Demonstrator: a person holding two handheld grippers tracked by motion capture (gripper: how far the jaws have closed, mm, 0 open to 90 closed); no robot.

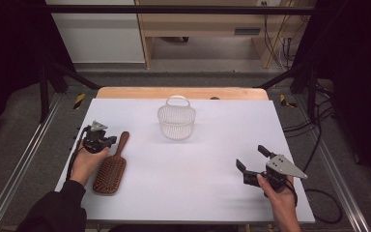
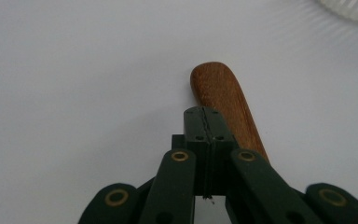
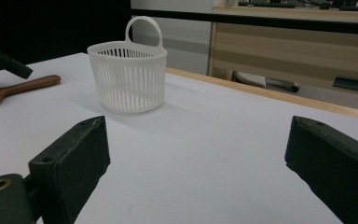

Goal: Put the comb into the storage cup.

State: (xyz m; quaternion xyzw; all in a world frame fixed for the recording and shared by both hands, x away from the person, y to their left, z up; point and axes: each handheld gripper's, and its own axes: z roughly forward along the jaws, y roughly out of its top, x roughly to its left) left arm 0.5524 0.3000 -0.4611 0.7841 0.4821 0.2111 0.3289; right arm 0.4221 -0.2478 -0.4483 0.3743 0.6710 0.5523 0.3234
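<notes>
A wooden hairbrush lies bristles up at the table's left, with its handle pointing away from me. My left gripper sits just left of that handle; in the left gripper view its jaws are pressed together with nothing between them, and their tips lie over the handle's edge. At the right front, my right gripper stands open and empty, its jaws spread wide and facing the white slotted basket. The hairbrush shows there at the far left.
The white basket with a loop handle stands upright at the table's back middle. A wooden strip edges the far side. Metal rails run along both sides, and cables lie on the floor at the right.
</notes>
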